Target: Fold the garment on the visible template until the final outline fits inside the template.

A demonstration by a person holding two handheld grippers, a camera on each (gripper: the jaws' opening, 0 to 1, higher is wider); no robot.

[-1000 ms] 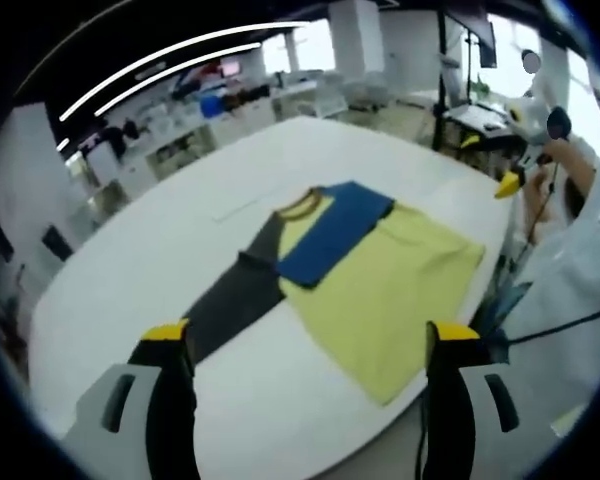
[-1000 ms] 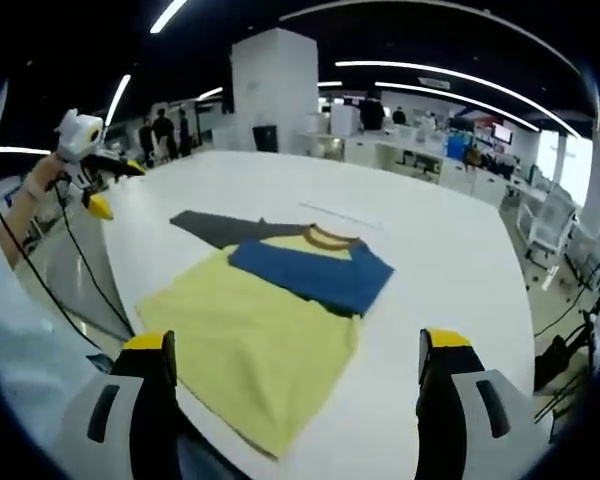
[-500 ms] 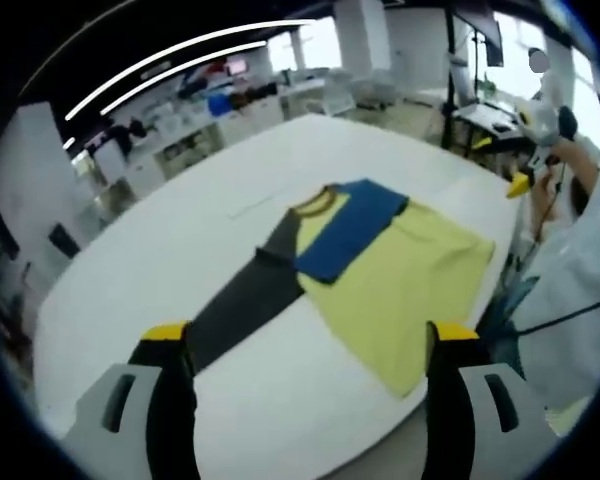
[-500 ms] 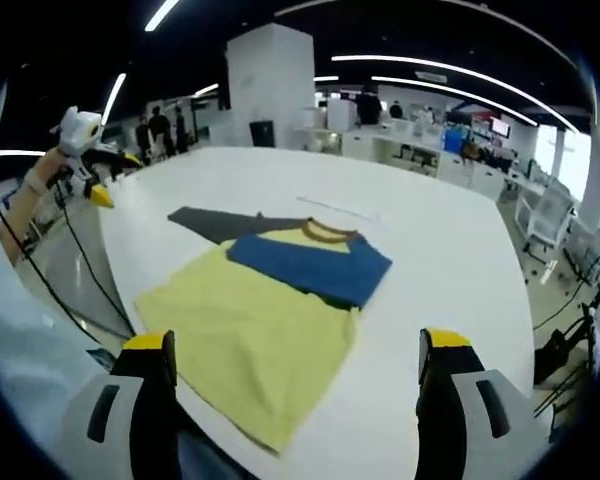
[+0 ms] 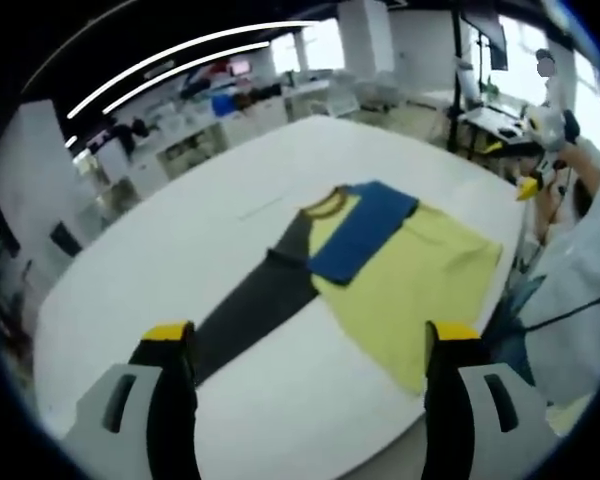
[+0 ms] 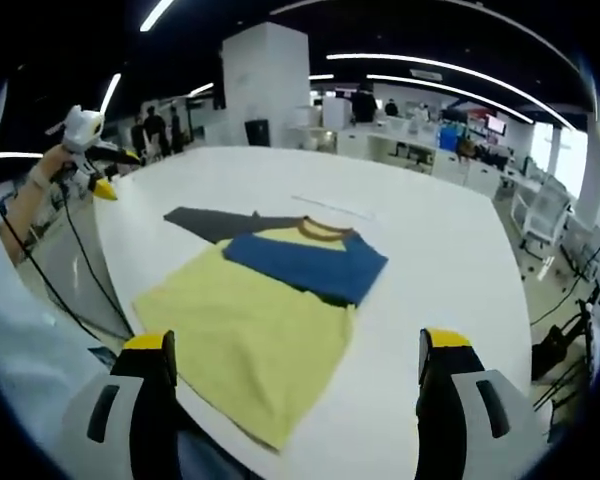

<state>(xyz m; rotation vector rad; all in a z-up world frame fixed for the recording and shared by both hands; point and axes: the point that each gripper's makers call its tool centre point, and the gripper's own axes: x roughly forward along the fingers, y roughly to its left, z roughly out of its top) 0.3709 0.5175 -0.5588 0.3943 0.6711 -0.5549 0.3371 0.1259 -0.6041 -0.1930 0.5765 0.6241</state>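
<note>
Left gripper view: the left gripper (image 5: 310,350) is hovering above the near edge of a large white table (image 5: 180,250), its two yellow-tipped jaws standing wide apart with nothing between them. A shirt (image 5: 380,270) is lying flat on the table ahead of the jaws. Its yellow body is reaching toward the table's right-hand edge; a blue sleeve (image 5: 365,230) is lying folded over the yellow body just below the collar (image 5: 325,203), while a dark grey sleeve (image 5: 255,310) is stretching out straight toward the left jaw. A faint thin line (image 5: 262,207) is showing on the table surface just beyond the collar. At the far right, the right gripper (image 5: 532,183) is appearing in the person's hand, beside a white sleeve (image 5: 570,300); its jaws are too small here to judge.

Right gripper view: the right gripper (image 6: 295,365) is likewise hovering over the table (image 6: 450,250) with its jaws spread and gripping nothing. The shirt (image 6: 245,320) is lying between and beyond the jaws, its yellow hem nearest the camera, the blue sleeve (image 6: 305,265) crossing the chest, and the grey sleeve (image 6: 210,222) extending to the far left. The thin line (image 6: 332,207) is running just beyond the collar (image 6: 322,230). At upper left, the left gripper (image 6: 85,150) is being held off the table's edge. Desks and several people are standing in the room behind.
</note>
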